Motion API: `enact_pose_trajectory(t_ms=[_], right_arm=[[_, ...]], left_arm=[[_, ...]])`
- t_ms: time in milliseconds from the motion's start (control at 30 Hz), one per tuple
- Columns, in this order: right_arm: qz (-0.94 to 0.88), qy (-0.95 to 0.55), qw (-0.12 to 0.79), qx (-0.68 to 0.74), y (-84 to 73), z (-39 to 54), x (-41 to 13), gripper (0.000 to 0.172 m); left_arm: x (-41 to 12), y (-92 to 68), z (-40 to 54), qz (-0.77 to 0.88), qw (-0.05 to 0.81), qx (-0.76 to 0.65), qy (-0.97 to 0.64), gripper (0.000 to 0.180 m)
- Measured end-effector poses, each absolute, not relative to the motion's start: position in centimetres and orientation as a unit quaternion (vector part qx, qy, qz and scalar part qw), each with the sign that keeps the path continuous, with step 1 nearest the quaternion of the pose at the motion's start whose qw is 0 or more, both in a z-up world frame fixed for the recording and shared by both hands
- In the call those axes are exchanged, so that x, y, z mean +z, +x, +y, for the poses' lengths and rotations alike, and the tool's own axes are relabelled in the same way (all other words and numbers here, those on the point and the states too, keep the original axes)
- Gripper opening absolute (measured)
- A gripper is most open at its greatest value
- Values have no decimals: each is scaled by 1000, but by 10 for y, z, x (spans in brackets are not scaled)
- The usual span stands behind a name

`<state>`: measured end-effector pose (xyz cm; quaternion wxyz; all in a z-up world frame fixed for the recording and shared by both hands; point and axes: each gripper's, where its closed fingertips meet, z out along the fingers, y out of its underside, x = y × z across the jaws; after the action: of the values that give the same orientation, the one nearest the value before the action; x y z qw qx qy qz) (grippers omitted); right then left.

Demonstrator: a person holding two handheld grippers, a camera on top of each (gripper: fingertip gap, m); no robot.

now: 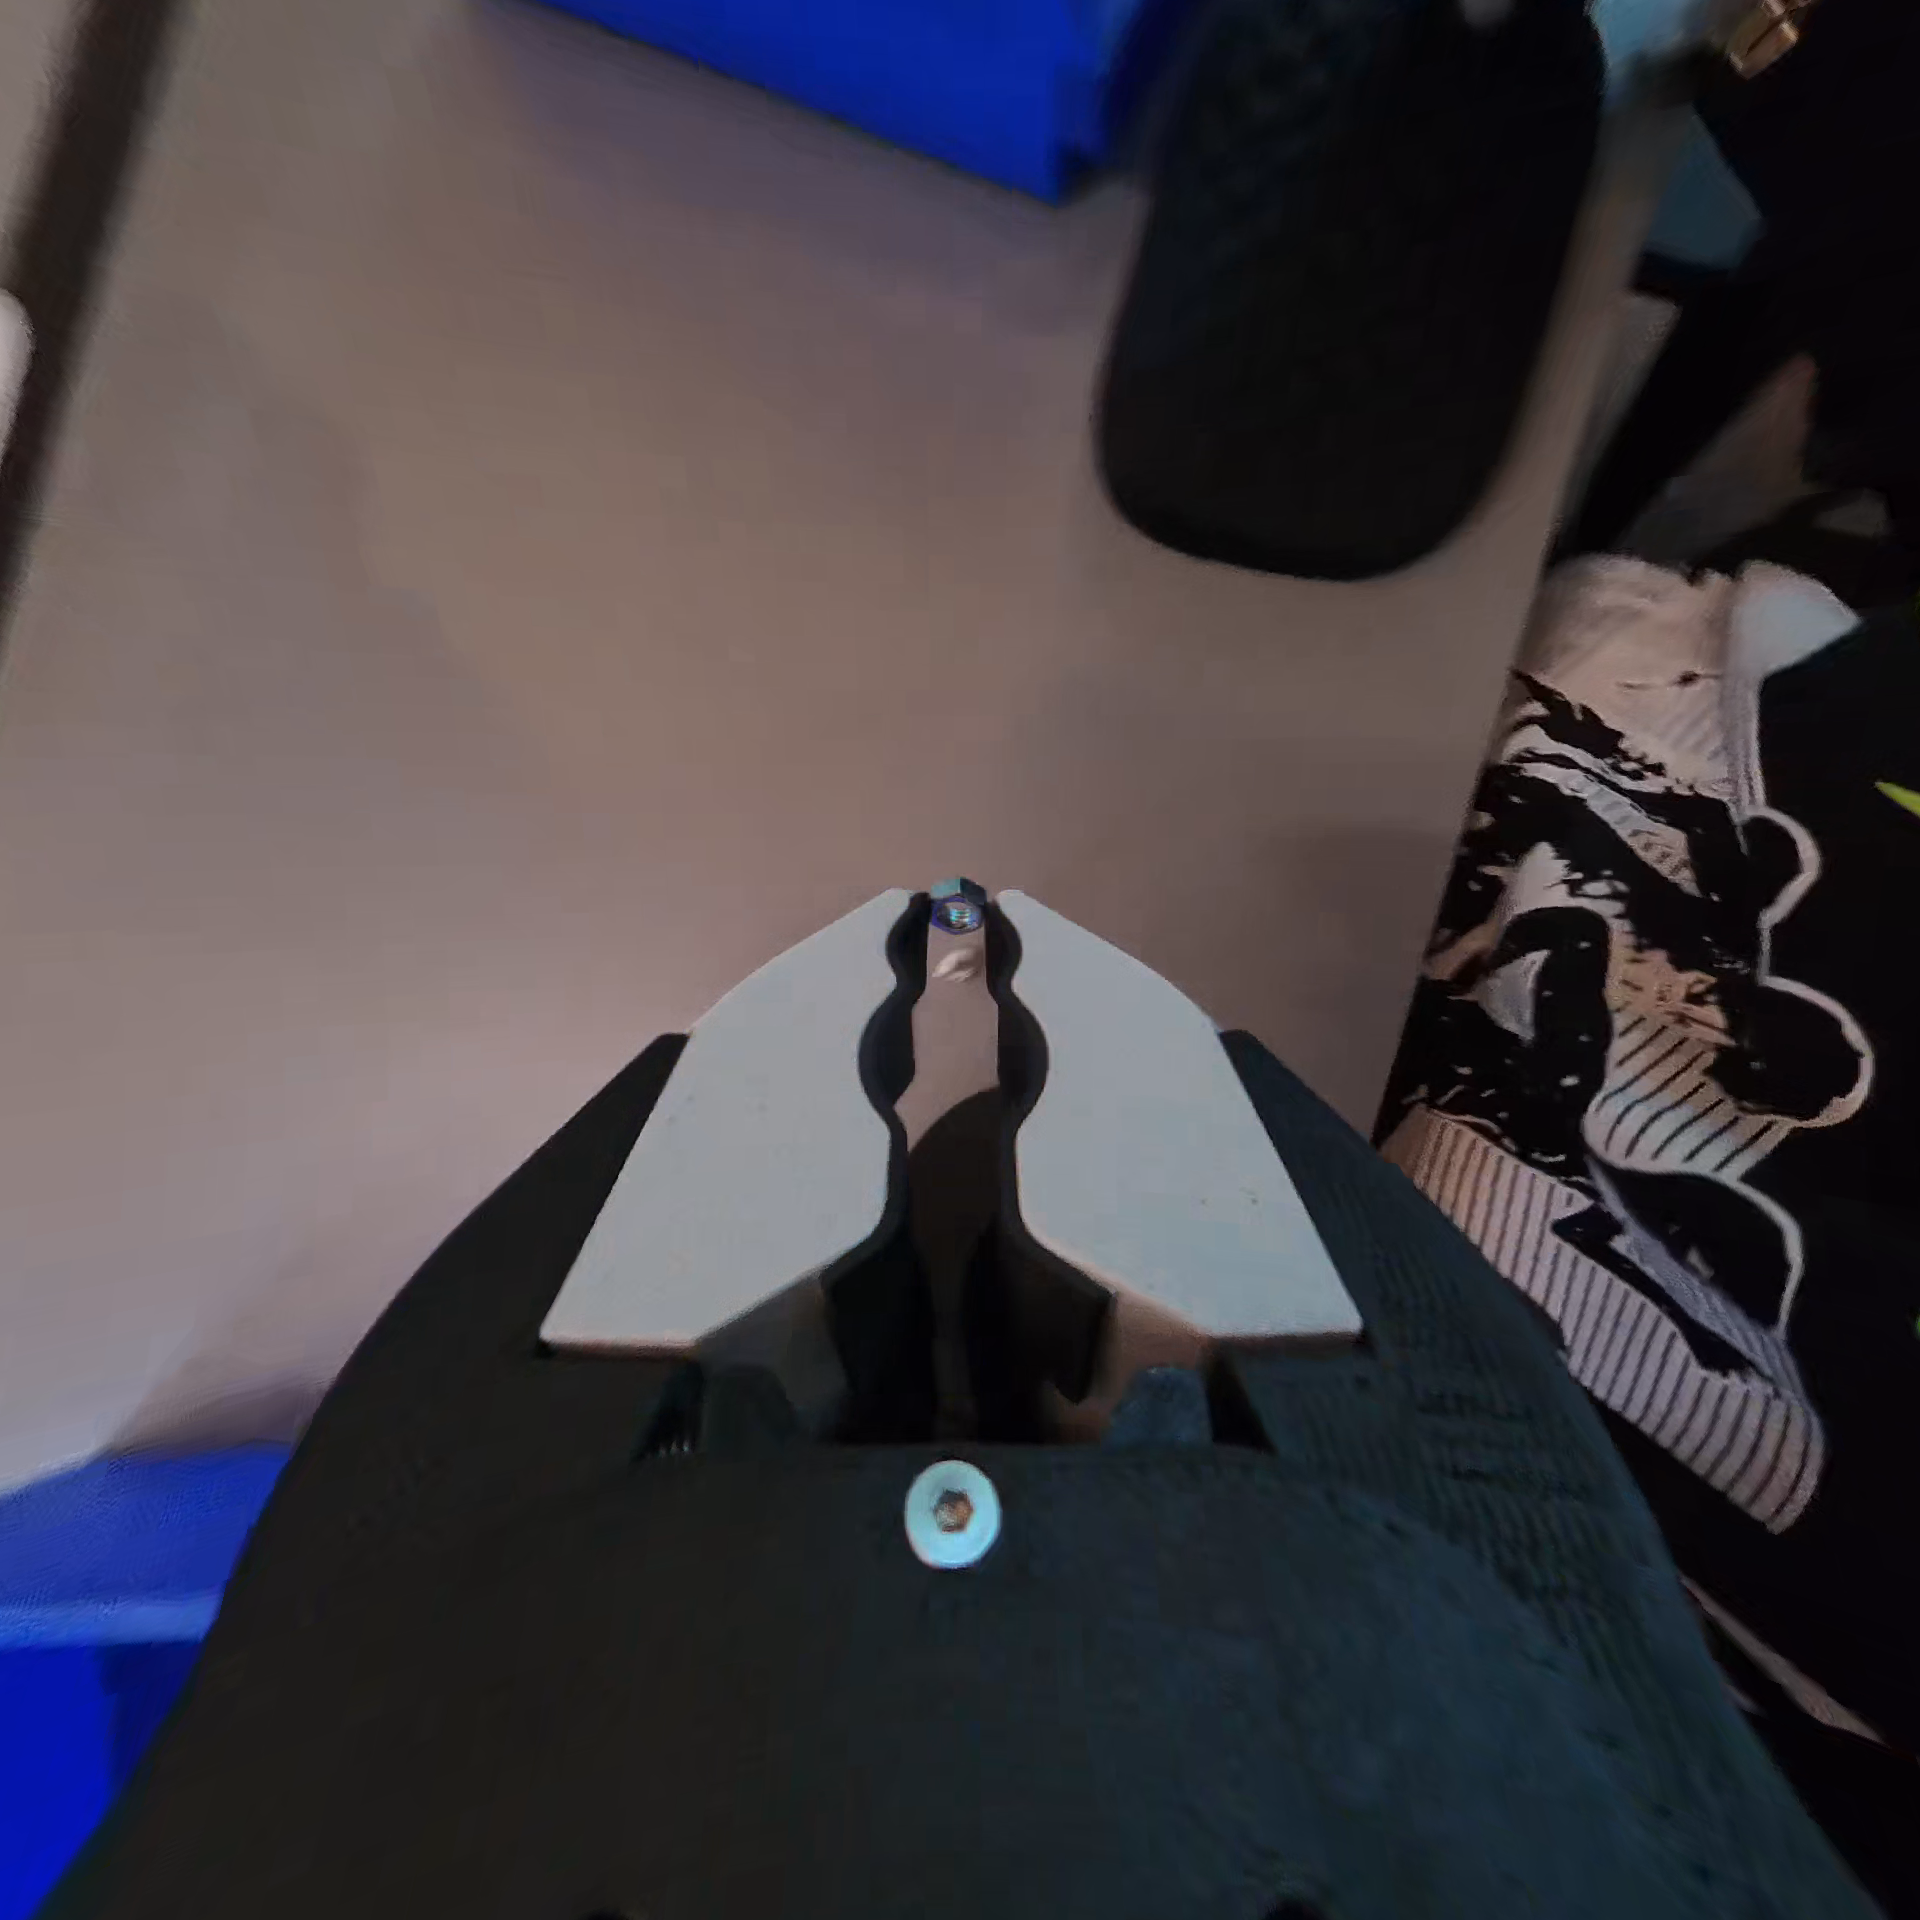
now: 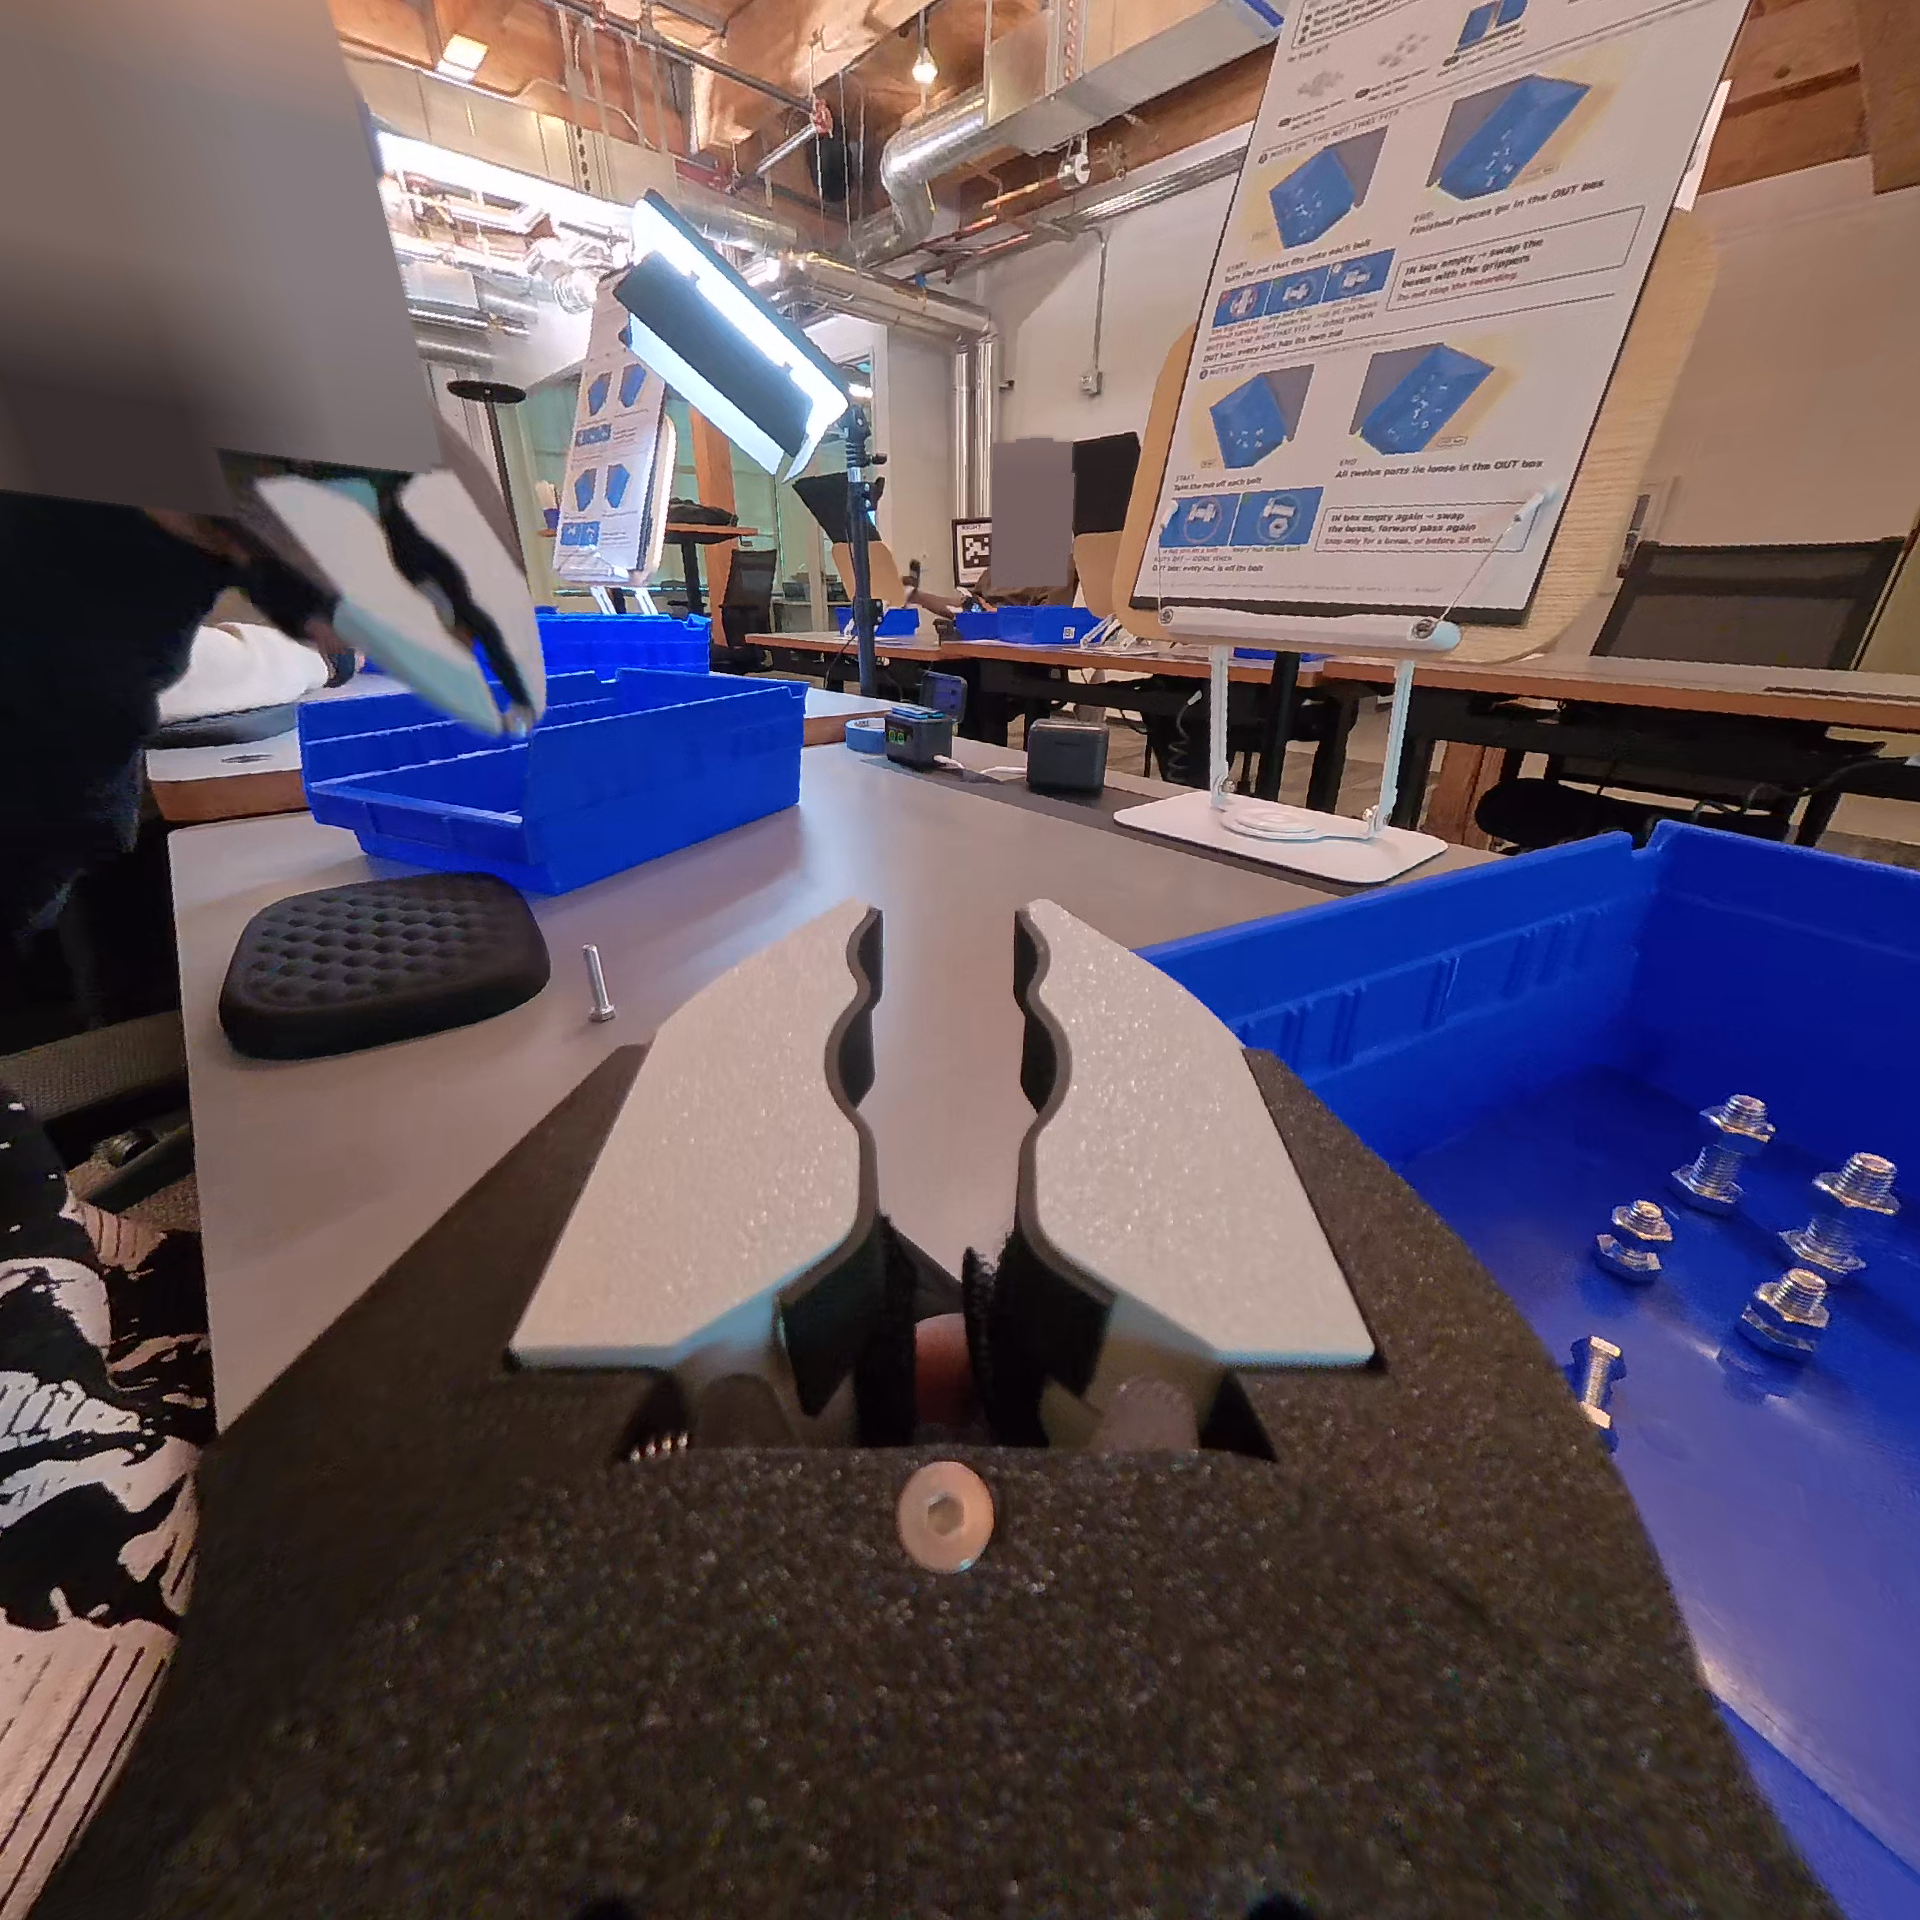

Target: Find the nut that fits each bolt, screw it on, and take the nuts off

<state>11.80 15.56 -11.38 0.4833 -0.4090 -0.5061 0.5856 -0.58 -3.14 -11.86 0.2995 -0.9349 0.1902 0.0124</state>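
My left gripper (image 1: 956, 902) is shut on a small silver hex nut (image 1: 957, 911) pinched at the very fingertips, held above the grey table (image 1: 520, 623). It also shows in the right wrist view (image 2: 514, 715), raised over the far blue bin (image 2: 582, 790), with something small and shiny at its tips. My right gripper (image 2: 945, 925) is open and empty, low over the table. A bare silver bolt (image 2: 596, 983) stands on its head on the table left of my right fingers. The near blue bin (image 2: 1558, 987) at the right holds several bolts with nuts on them (image 2: 1725, 1153).
A black dimpled pad (image 2: 384, 956) lies left of the bolt and shows in the left wrist view (image 1: 1340, 291). A white instruction board on a stand (image 2: 1382, 343) is at the back right. A person's patterned clothing (image 1: 1621, 1039) is beside the table edge. About 25 cm separates my left fingertips from my right.
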Motion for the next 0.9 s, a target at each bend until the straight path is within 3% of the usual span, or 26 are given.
enact_pose_trajectory(t_ms=[33,267,567,800,900], right_arm=[[-507,-408,484,585,118,155,-114,24],[-505,-405,486,587,119,155,-113,24],[-508,-406,485,584,118,155,-114,24],[-508,-408,485,584,118,155,-114,24],[-512,-408,484,581,118,154,-115,24]], left_arm=[[-133,9,-25,209,283,-2,-936,10],[-219,33,-8,261,149,21,-954,10],[-232,31,-10,267,112,6,-957,11],[-233,30,-12,257,122,-4,-959,22],[-210,28,-4,223,216,-14,-950,26]])
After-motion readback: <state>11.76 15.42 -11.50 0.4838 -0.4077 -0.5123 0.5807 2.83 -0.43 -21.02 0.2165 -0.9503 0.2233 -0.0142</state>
